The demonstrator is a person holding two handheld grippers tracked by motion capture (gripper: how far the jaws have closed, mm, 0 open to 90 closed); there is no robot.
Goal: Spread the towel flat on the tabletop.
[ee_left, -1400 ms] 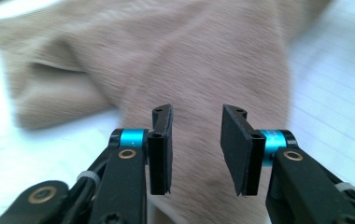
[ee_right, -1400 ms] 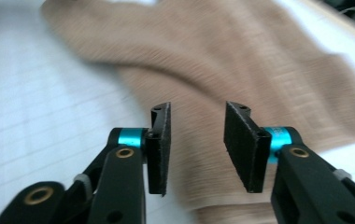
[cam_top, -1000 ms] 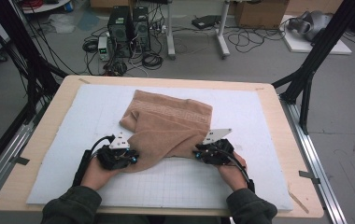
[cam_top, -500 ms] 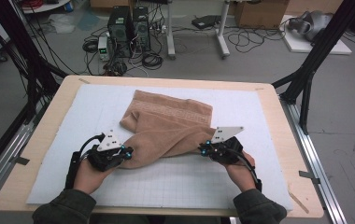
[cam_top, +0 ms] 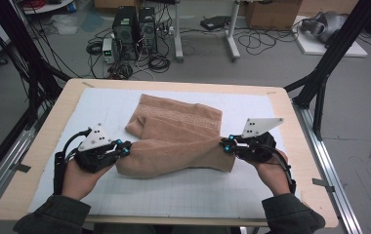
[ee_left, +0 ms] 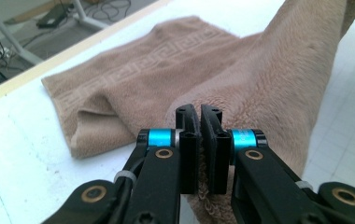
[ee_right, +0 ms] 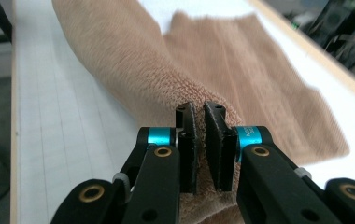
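Observation:
A tan towel (cam_top: pixel 174 139) with a woven key-pattern border lies partly folded on the white gridded mat (cam_top: pixel 183 190). My left gripper (cam_top: pixel 125 148) is shut on the towel's near left corner (ee_left: pixel 241 93), with terry cloth pinched between the pads (ee_left: pixel 188 140). At the near right corner (ee_right: pixel 166 79), my right gripper (cam_top: pixel 226 145) is also shut on the cloth. The front edge is stretched between the two grippers and lifted a little off the mat. The far part of the towel rests flat.
The mat covers a wooden table (cam_top: pixel 37 146) with black frame posts (cam_top: pixel 320 83) at its sides. Beyond the far edge, computer towers (cam_top: pixel 134 24) and cables sit on the floor. Bare mat lies in front of the towel.
Both grippers have moved apart, left one leftward and right one rightward, pulling the towel's near edge out wider. The bunched cloth now lies longer and flatter.

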